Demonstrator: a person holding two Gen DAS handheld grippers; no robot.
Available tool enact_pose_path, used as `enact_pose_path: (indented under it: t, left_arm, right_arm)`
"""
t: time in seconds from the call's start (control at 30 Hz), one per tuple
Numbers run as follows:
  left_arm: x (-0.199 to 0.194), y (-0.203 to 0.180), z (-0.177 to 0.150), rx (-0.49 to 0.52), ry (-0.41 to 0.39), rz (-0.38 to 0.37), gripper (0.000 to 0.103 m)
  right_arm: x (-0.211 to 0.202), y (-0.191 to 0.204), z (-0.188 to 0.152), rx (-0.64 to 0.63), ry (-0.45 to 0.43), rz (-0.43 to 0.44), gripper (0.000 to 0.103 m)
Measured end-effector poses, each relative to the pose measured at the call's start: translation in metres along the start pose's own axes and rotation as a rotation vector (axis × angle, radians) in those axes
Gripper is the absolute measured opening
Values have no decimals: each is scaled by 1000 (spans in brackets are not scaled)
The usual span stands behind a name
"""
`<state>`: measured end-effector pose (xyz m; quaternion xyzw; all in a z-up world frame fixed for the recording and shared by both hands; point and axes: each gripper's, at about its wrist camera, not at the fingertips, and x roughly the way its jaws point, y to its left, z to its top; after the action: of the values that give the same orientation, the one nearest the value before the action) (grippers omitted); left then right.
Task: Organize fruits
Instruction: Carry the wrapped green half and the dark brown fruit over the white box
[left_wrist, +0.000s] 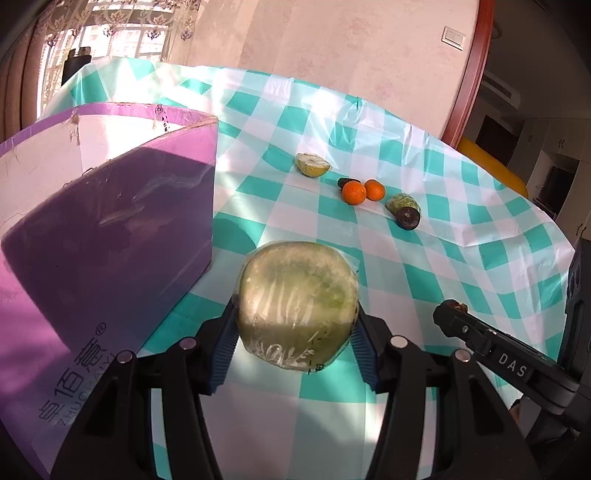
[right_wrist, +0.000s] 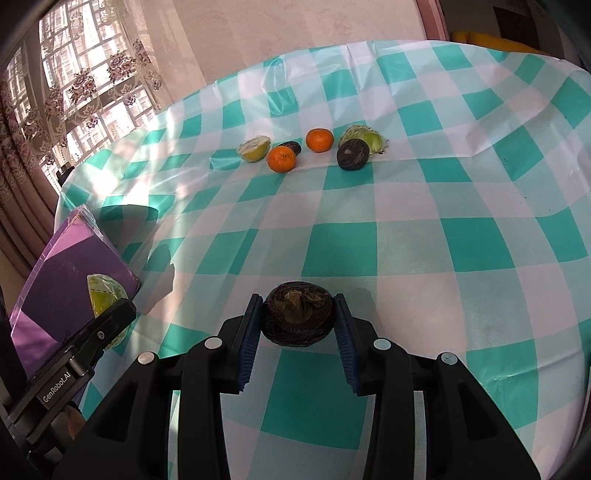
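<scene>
My left gripper (left_wrist: 295, 328) is shut on a plastic-wrapped green fruit half (left_wrist: 298, 306), held above the table beside the purple box (left_wrist: 110, 229). My right gripper (right_wrist: 298, 321) is shut on a dark brown round fruit (right_wrist: 297, 314), just above the checked tablecloth (right_wrist: 406, 240). Farther back lie a cut pale-green fruit half (right_wrist: 254, 148), two oranges (right_wrist: 282, 158) (right_wrist: 320, 140), a small dark fruit (right_wrist: 291, 147), a dark round fruit (right_wrist: 352, 155) and a wrapped green fruit (right_wrist: 364, 138). The left gripper and its wrapped fruit (right_wrist: 105, 299) show at the left of the right wrist view.
The purple box (right_wrist: 70, 273) sits at the table's left edge, open at the top. A curtained window (right_wrist: 74, 92) is behind on the left. The table edge (left_wrist: 569, 251) drops off at the right. A wall with a light switch (left_wrist: 453, 37) stands beyond.
</scene>
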<state>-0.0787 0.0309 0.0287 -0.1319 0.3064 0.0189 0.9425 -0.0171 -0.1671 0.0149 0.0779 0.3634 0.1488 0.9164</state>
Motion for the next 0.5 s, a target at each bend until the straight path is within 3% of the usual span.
enact_pose_path:
  t: [0.5]
  left_arm:
    - [-82, -4, 25, 68, -149, 75, 55]
  right_arm:
    - [-48, 59, 6, -110, -124, 103, 39]
